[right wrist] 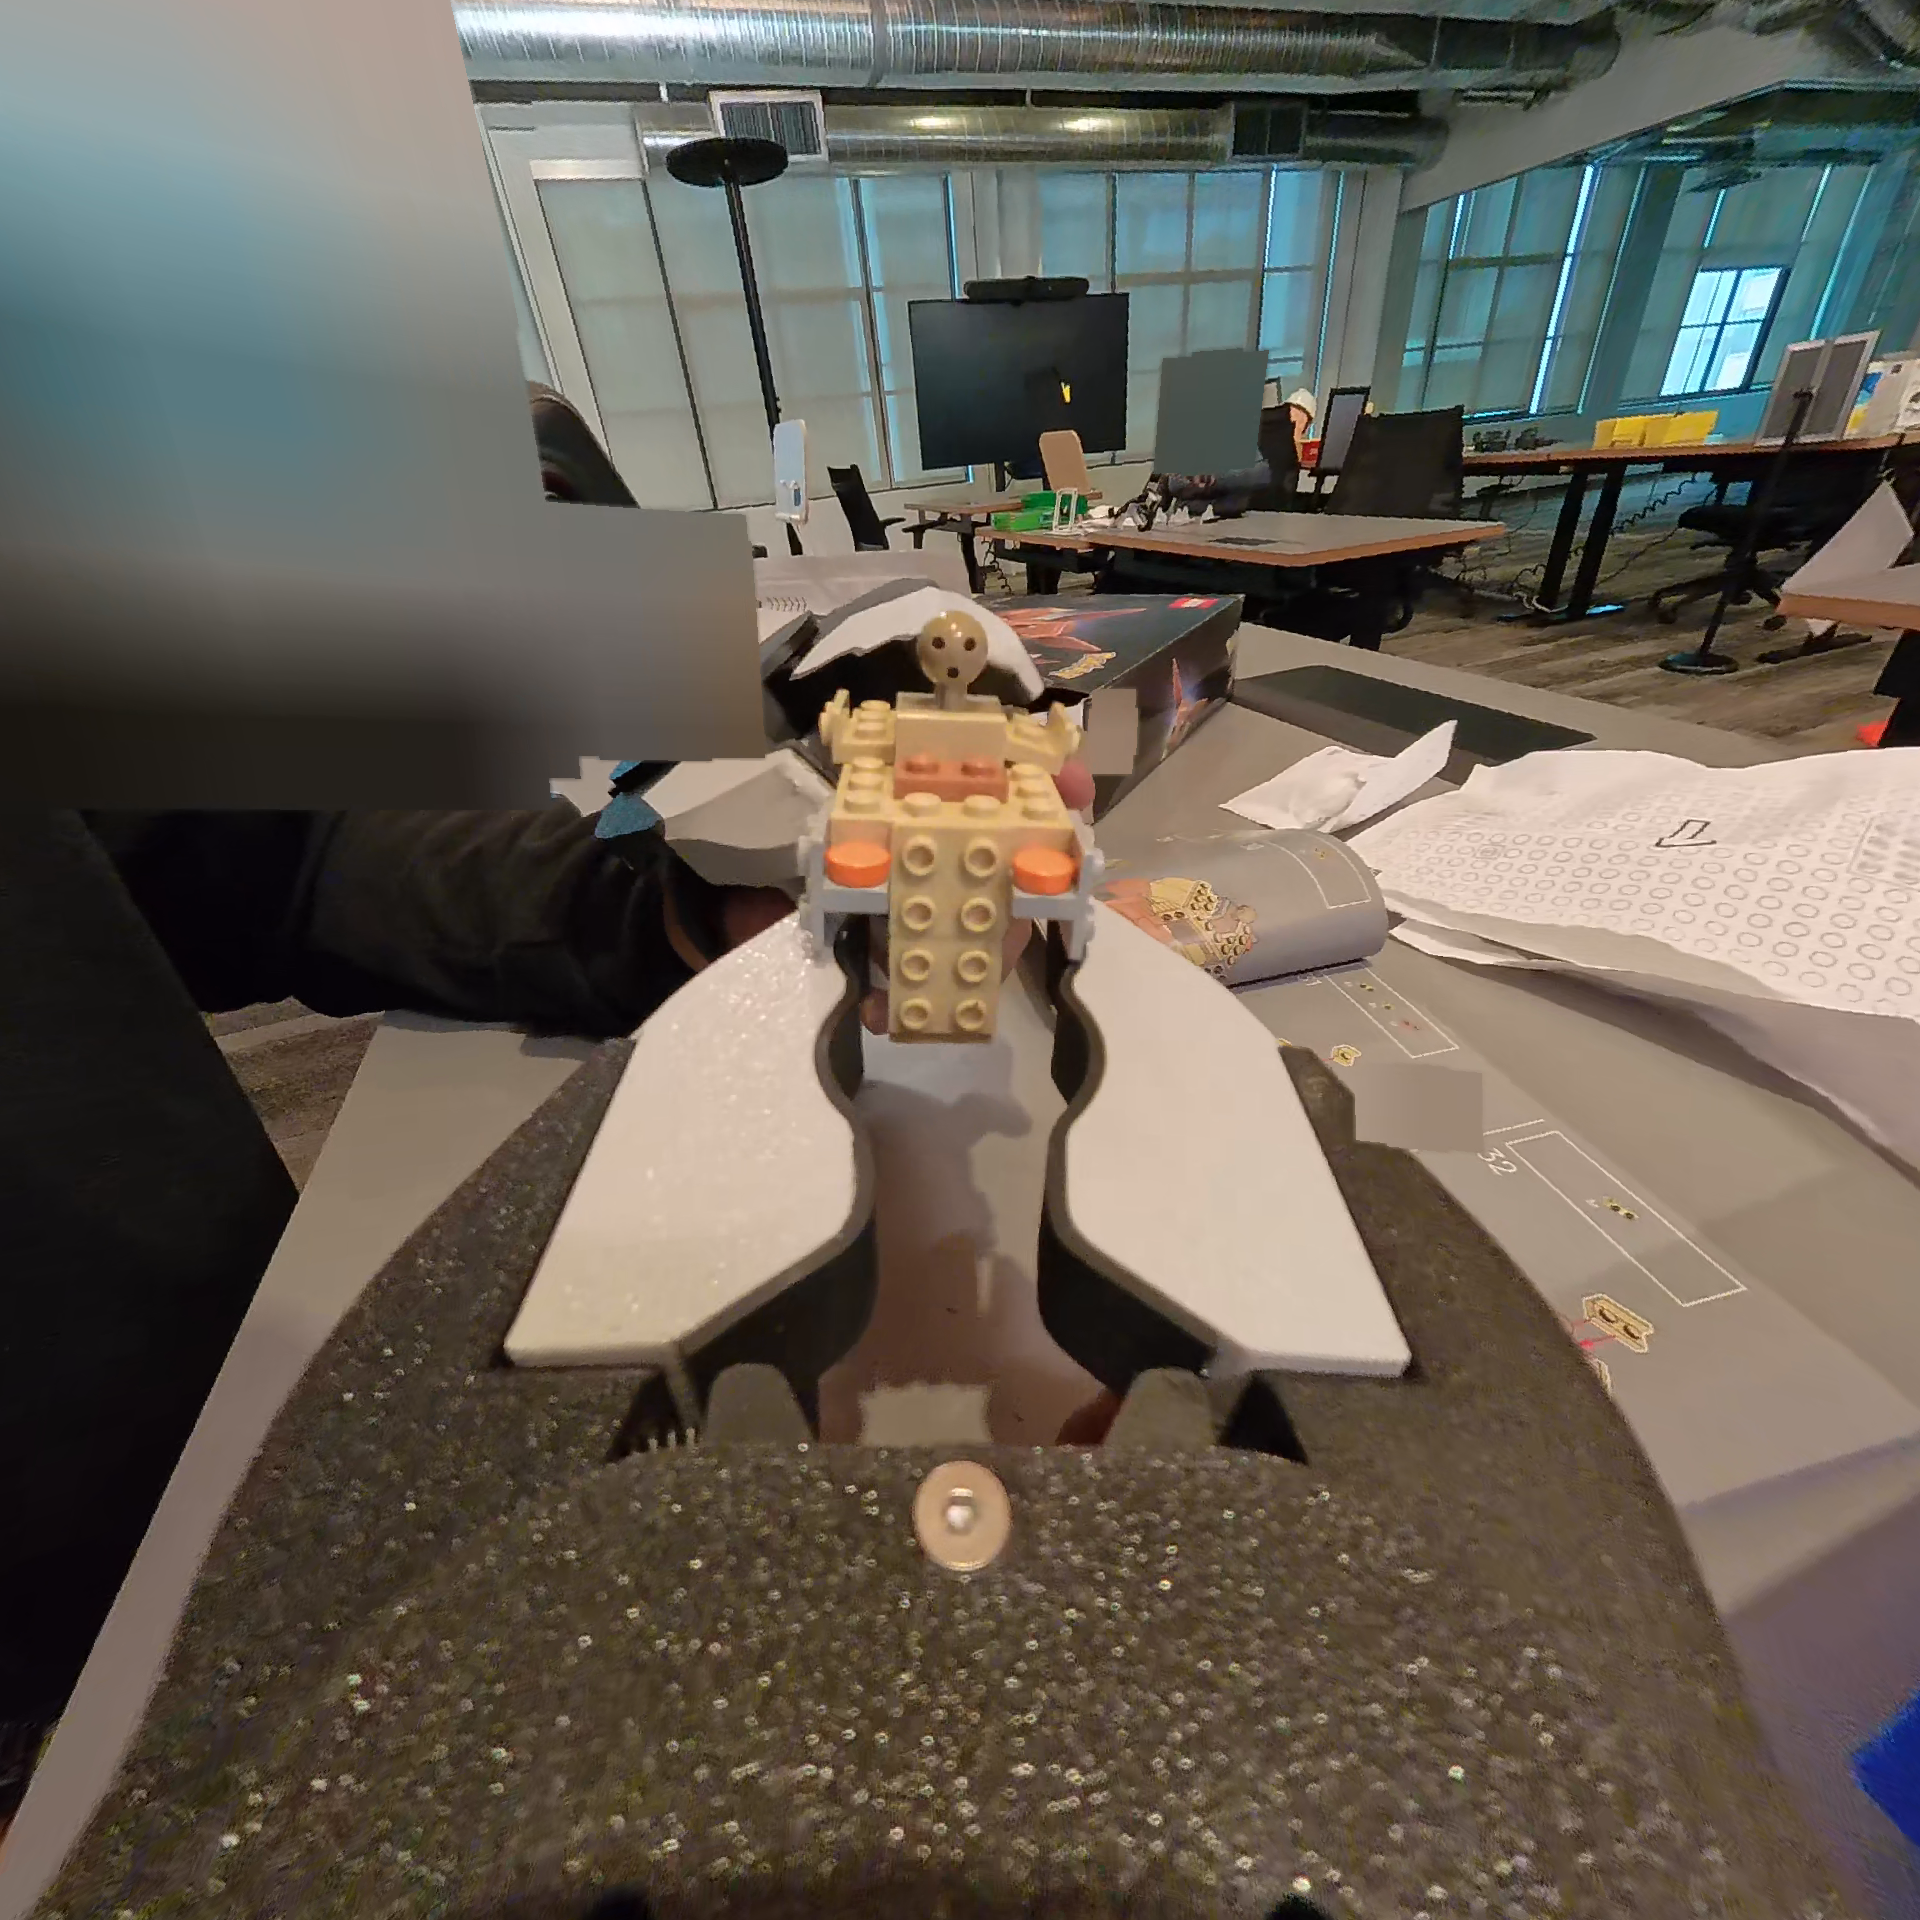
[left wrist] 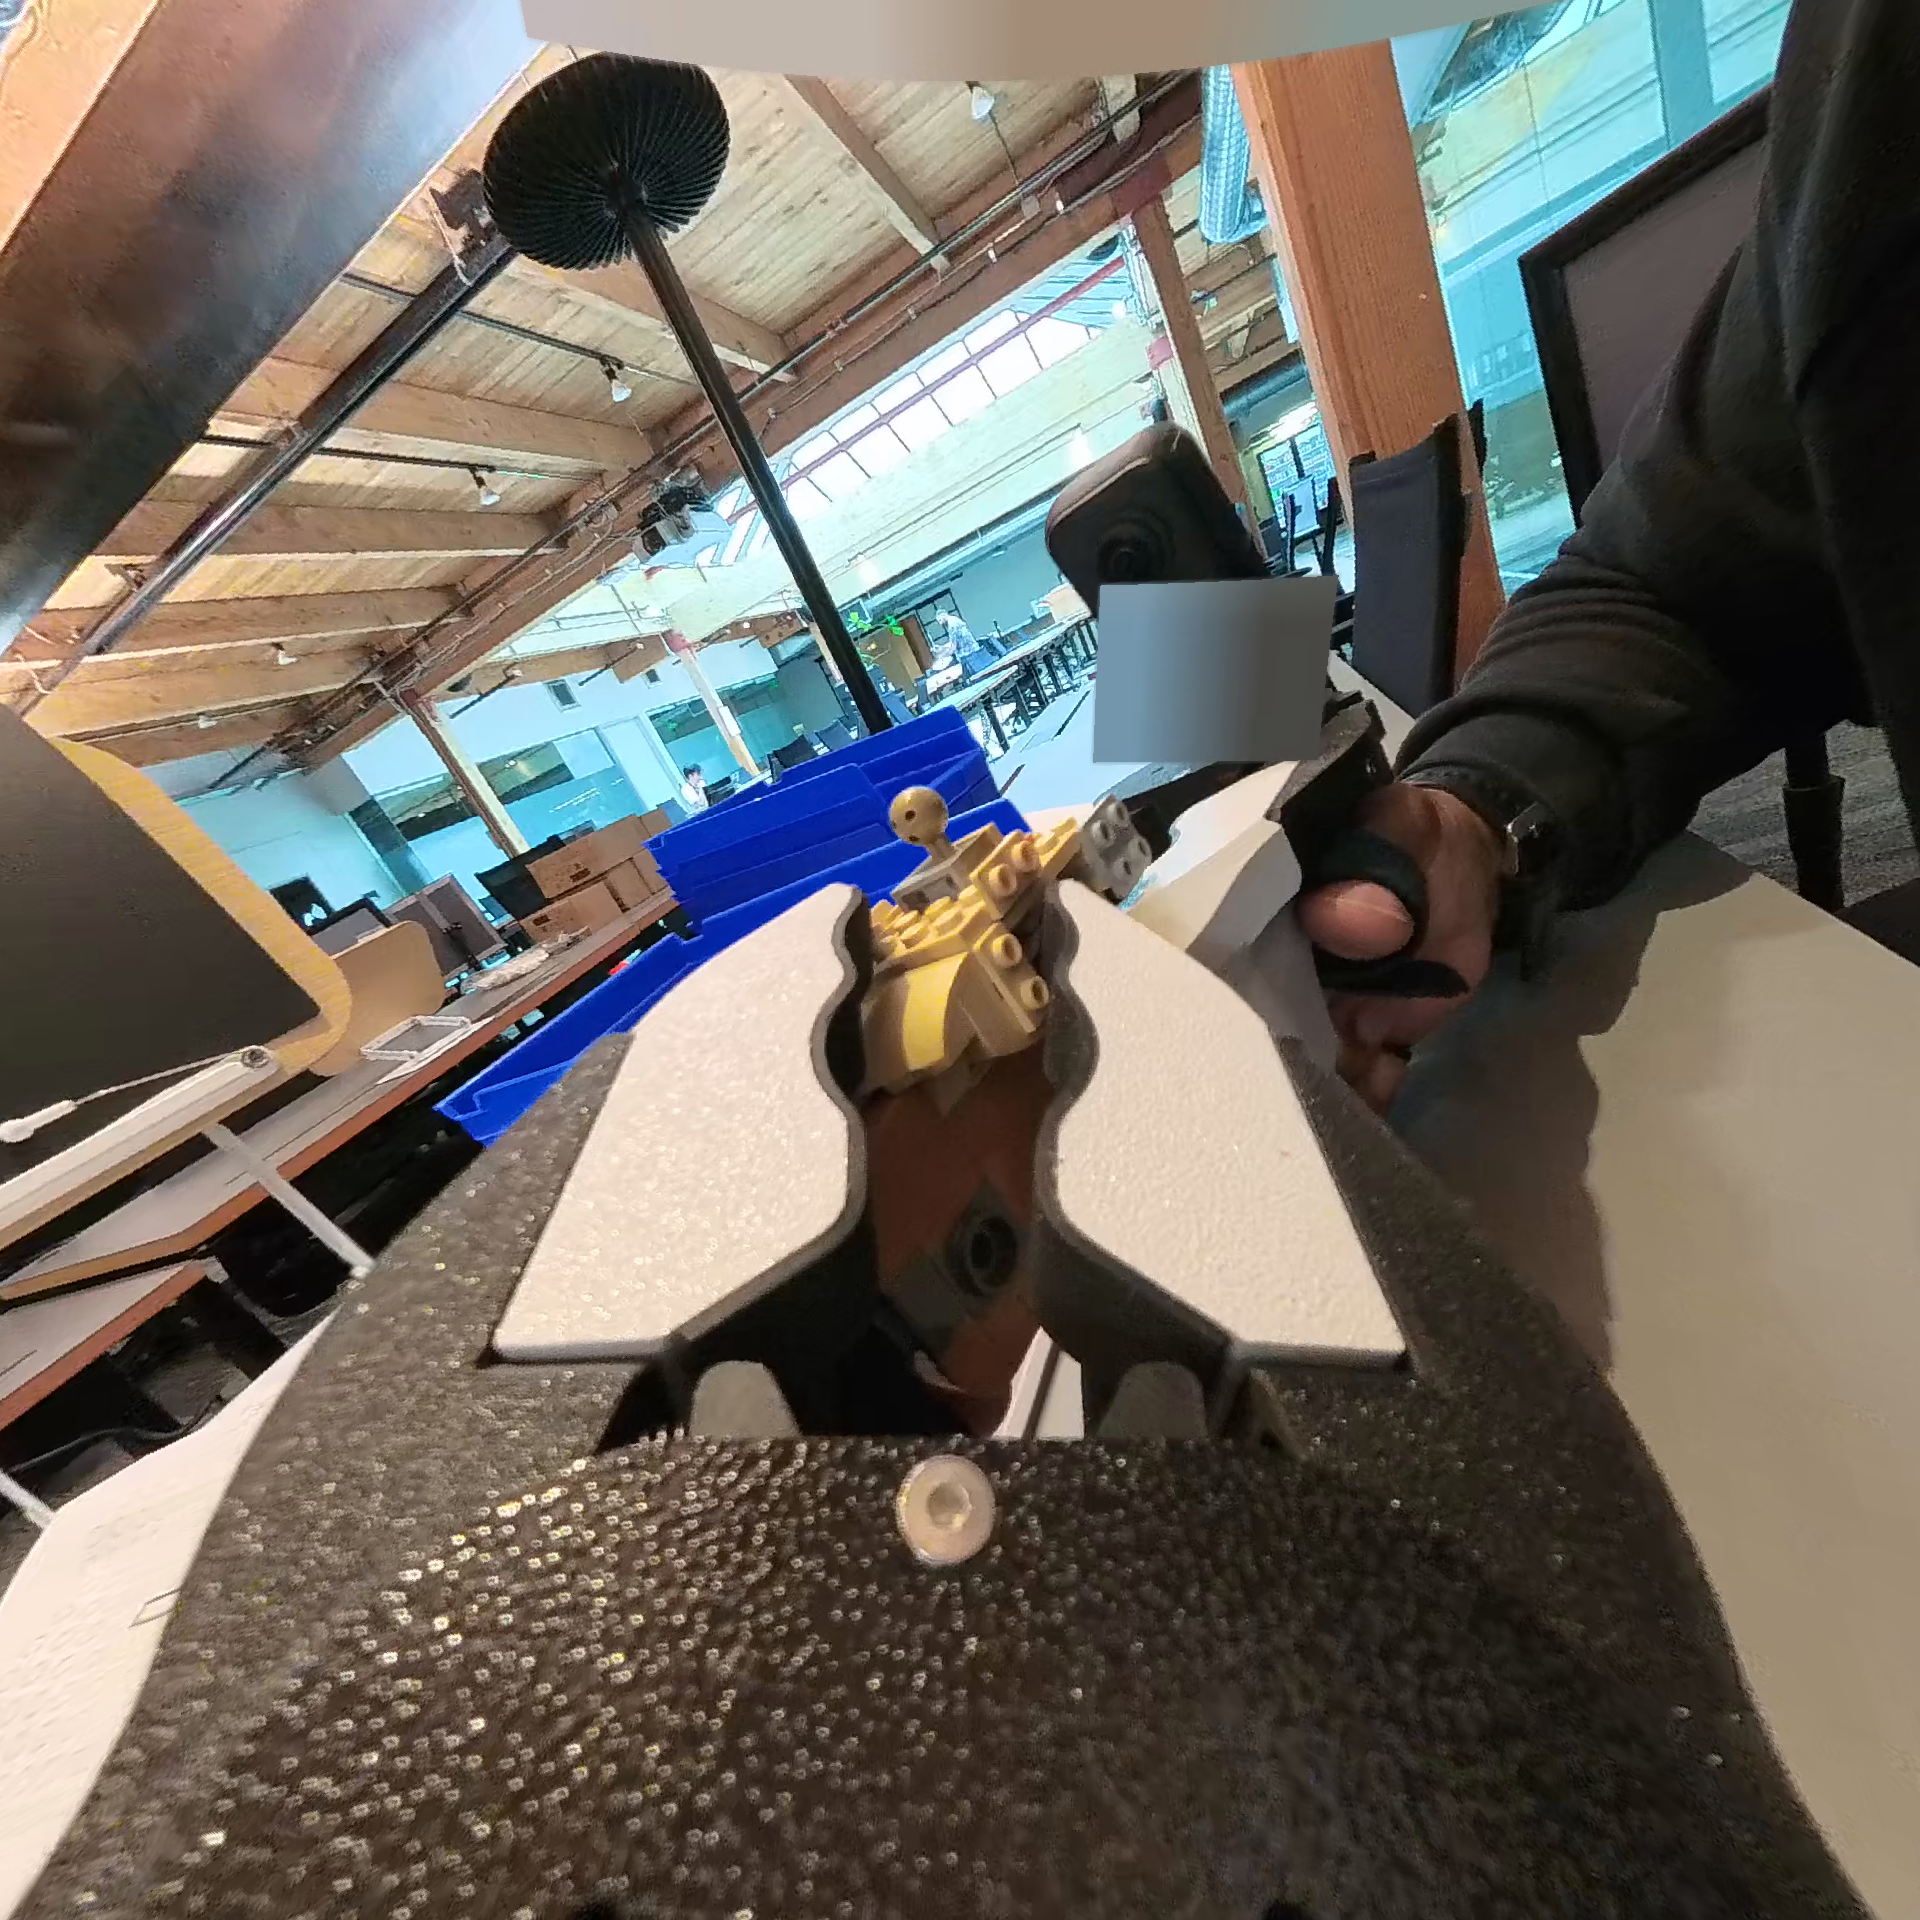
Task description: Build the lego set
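The tan lego model (left wrist: 961,961) sits mid-frame in the left wrist view, clamped between the white fingers of the left claw (left wrist: 956,935), which is closed on it. A ball-headed stalk (left wrist: 920,816) sticks up from its top, and brown parts of it run down between the fingers toward the lower middle.

In the right wrist view the same model (right wrist: 951,862) stands at the centre, studs facing the camera, with two orange round studs (right wrist: 858,864) at its sides and a brown brick (right wrist: 951,777) near its top. The right claw (right wrist: 956,997) has its fingers on either side of the model's long tan lower block; whether they press on it cannot be told. The left claw (right wrist: 727,800) shows behind the model, left of centre.

A hand (left wrist: 1403,925) holds the other claw's handle at the right of the left wrist view. Blue bins (left wrist: 821,821) are stacked behind the model there.

On the grey table (right wrist: 1818,1558), right of centre, lie an open instruction booklet (right wrist: 1278,894), white perforated paper (right wrist: 1662,873) and, farther back, the dark box (right wrist: 1132,655).
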Demonstrator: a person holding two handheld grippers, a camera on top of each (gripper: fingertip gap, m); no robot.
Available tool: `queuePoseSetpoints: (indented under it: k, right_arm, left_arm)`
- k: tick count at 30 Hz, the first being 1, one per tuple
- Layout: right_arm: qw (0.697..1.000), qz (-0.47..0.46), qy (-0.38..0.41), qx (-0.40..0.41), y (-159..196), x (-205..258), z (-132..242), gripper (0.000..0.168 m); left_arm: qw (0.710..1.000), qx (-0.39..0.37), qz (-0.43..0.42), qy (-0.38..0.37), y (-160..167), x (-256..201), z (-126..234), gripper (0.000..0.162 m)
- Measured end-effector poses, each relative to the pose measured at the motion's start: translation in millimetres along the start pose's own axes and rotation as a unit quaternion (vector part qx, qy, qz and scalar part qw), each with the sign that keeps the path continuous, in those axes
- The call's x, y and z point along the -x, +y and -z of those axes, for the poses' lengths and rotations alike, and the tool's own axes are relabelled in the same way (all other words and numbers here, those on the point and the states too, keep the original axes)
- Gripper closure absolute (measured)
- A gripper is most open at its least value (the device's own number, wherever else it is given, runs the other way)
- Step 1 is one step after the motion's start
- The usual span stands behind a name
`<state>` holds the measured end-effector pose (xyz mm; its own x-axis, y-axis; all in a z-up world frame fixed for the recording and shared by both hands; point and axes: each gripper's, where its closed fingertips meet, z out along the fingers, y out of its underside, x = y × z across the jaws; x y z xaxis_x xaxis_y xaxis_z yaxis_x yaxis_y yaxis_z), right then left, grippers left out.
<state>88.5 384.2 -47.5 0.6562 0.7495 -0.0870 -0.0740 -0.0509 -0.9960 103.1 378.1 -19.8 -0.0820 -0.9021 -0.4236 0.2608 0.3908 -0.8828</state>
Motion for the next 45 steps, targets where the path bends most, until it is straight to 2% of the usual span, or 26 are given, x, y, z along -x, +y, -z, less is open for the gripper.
queuePoseSetpoints:
  k: [17, 35, 39, 45]
  right_arm:
    - [0.990, 0.139, -0.018, -0.024, -1.1, 14.4, 3.9, 0.146]
    - [0.990, 0.135, -0.010, -0.026, -6.0, 16.6, 5.0, 0.140]
    - [0.991, 0.136, -0.006, -0.014, -3.5, 17.4, 4.4, 0.146]
    - [0.990, 0.141, -0.002, -0.005, -0.3, 15.3, 5.5, 0.146]
  left_arm:
    - [0.997, -0.003, -0.040, 0.059, -10.5, -18.2, 0.0, 0.131]
    - [0.995, 0.005, -0.087, 0.056, -15.4, -24.0, -1.8, 0.131]
    - [0.994, 0.006, -0.092, 0.055, -13.7, -23.9, -1.5, 0.131]
    - [0.994, 0.010, -0.096, 0.058, -10.1, -24.6, -1.9, 0.131]
